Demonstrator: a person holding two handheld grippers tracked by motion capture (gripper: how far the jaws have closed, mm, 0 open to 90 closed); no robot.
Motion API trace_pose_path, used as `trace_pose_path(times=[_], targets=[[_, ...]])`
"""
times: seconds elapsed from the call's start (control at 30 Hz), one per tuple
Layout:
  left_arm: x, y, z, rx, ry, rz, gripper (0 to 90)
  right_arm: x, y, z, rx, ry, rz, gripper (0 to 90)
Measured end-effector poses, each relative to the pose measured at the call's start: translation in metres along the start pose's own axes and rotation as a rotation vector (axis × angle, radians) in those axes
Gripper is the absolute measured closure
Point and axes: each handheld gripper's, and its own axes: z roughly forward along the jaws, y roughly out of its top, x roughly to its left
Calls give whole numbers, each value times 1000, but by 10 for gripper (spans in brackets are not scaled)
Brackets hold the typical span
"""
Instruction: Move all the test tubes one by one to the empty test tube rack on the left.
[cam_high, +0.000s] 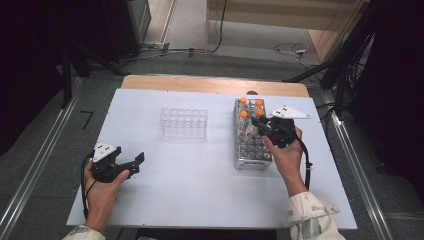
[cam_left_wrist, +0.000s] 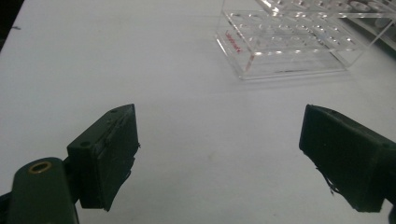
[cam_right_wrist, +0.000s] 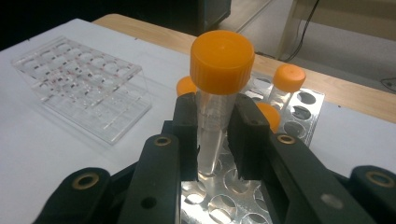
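Right gripper (cam_right_wrist: 215, 140) pinches an orange-capped tube (cam_right_wrist: 219, 88) above the metal rack (cam_right_wrist: 303, 112); left gripper (cam_left_wrist: 219, 158) spread.

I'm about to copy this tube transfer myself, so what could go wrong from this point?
The right tool grips the orange-capped tube below its cap, with its tip just above the metal rack; a slack grip could let it slip. Swinging sideways might knock the other capped tubes close behind it. The clear rack looks light and is not held by the open left tool, so pushing a tube in might shift it.
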Motion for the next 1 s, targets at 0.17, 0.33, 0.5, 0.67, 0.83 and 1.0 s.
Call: trace_pose_path(times=[0.17, 0.33, 0.5, 0.67, 0.83, 1.0], targets=[[-9, 6, 4, -14, -47, 5, 135, 8, 3, -8, -17, 28, -7, 715], [-17, 13, 9, -21, -76, 6, 137, 19, 4, -10, -24, 62, -24, 715], [-20, 18, 9, -33, -85, 11, 149, 30, 3, -4, -10, 88, -37, 715], [-26, 26, 12, -45, -106, 19, 154, 49, 1, 10, 8, 128, -56, 715], [-38, 35, 17, -39, -122, 45, 154, 60, 2, 17, 12, 153, -70, 715], [-51, 46, 21, -52, -146, 78, 154, 73, 1, 27, 27, 180, -79, 715]])
